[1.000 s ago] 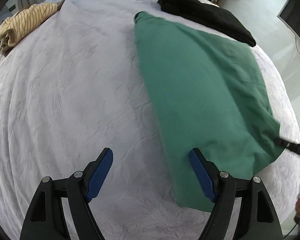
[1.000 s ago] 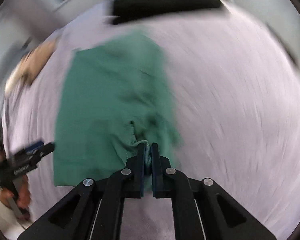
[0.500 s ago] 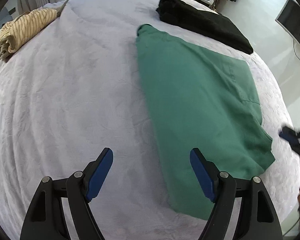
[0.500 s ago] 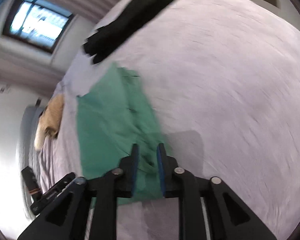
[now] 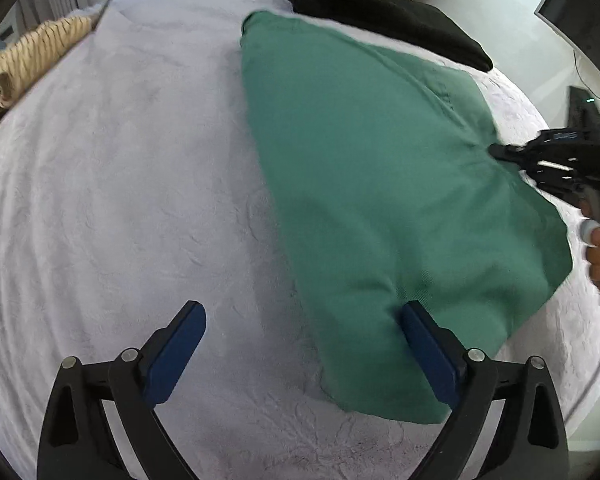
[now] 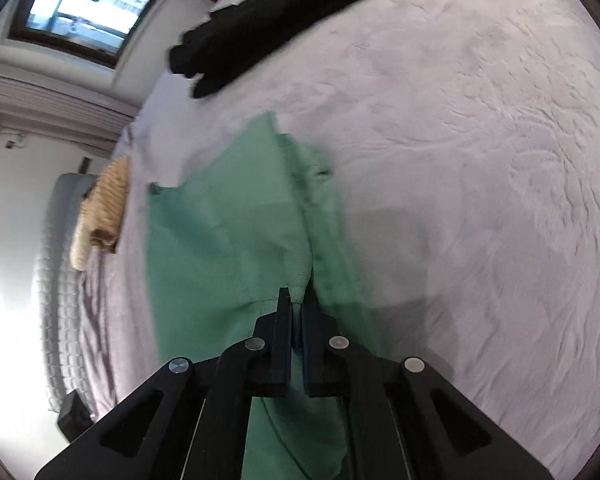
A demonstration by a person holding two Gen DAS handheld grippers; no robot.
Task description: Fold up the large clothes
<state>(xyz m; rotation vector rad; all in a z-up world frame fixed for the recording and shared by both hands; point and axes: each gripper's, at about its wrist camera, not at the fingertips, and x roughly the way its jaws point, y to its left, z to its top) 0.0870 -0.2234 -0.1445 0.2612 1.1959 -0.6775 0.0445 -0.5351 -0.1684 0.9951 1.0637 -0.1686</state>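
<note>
Green garment lies partly folded on the bed, right of centre.

Left wrist view: left hand-held gripper jaws opening, spread wide, nothing clamped; right pad sits against the garment's near edge, left pad over bare bedspread. Probably lining up to take that edge. Right hand-held gripper pinches the far side, cloth tented toward it. Black garment beyond, striped tan one far left.

Right wrist view: right hand-held gripper clenched on a ridge of green fabric, likely to carry the side over. Pale lilac textured bedspread, window, quilted headboard.
</note>
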